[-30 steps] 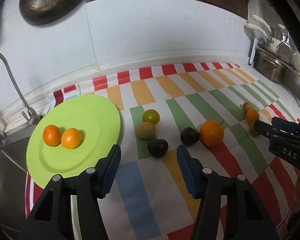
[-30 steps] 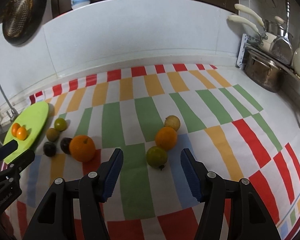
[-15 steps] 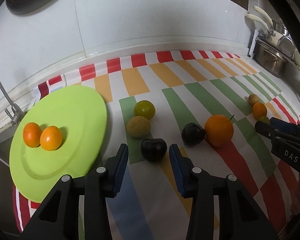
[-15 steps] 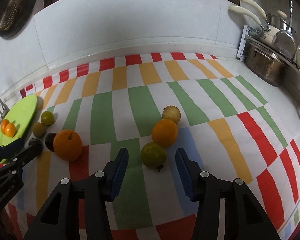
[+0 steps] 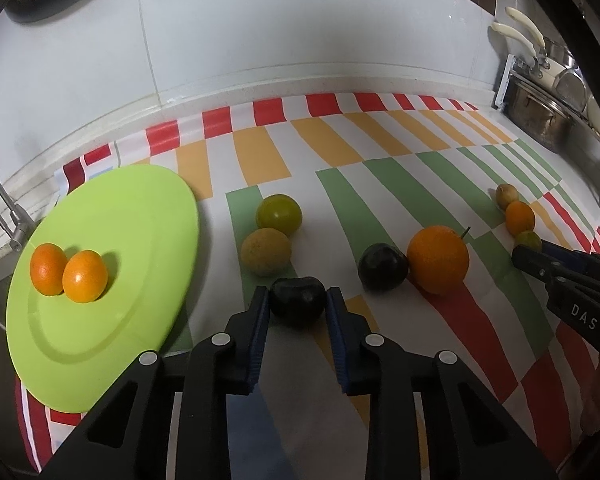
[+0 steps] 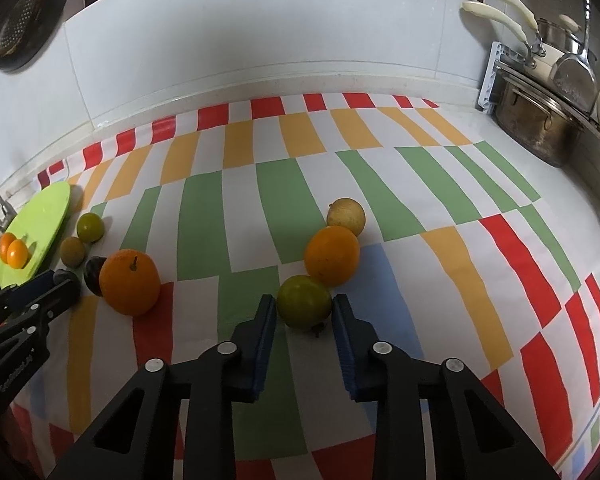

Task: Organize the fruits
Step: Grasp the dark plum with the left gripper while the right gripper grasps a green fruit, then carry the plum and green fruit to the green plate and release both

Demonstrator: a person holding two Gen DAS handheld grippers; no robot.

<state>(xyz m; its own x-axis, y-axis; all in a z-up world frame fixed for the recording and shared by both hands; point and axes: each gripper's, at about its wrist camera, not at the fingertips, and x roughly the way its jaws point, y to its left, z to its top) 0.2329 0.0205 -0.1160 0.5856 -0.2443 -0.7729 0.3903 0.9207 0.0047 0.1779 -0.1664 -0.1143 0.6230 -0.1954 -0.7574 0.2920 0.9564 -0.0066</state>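
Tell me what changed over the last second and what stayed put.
Both hand-held grippers advanced and narrowed. The left hand-held gripper now brackets the dark fruit, pads at its sides; the right hand-held gripper brackets the green fruit. Neither fruit is lifted. The two small oranges on the green plate and the other fruits stayed put.

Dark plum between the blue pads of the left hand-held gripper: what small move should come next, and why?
Probably close the left hand-held gripper a little more, then lift. Its pads flank the dark plum, which still rests on the striped cloth; the green plate already holds two small oranges.
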